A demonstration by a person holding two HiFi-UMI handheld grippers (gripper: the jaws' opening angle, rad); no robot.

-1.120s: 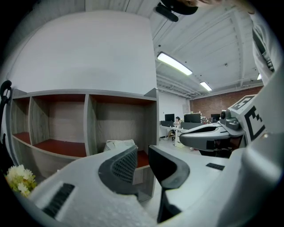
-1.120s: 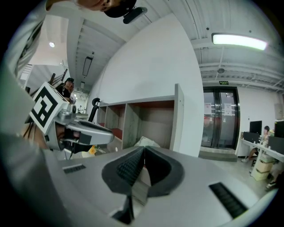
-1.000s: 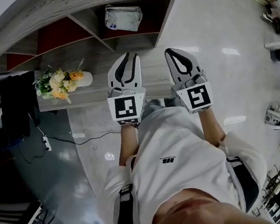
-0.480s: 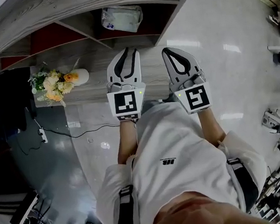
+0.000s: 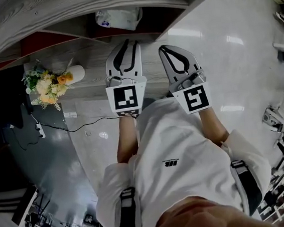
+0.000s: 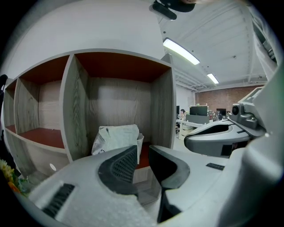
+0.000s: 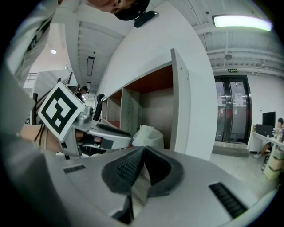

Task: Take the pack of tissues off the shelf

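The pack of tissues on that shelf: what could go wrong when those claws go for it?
The right gripper is shut and the left gripper barely open; if not widened, they may shove the pack of tissues deeper.
The pack looks soft and crumpled, so jaws may pinch only wrapper and slip.
Its compartment is walled close on both sides; a gripper could knock the shelf.

White T-shirt [image 5: 185, 141]; grey left tool [image 5: 129, 43], right tool [image 5: 161, 48]
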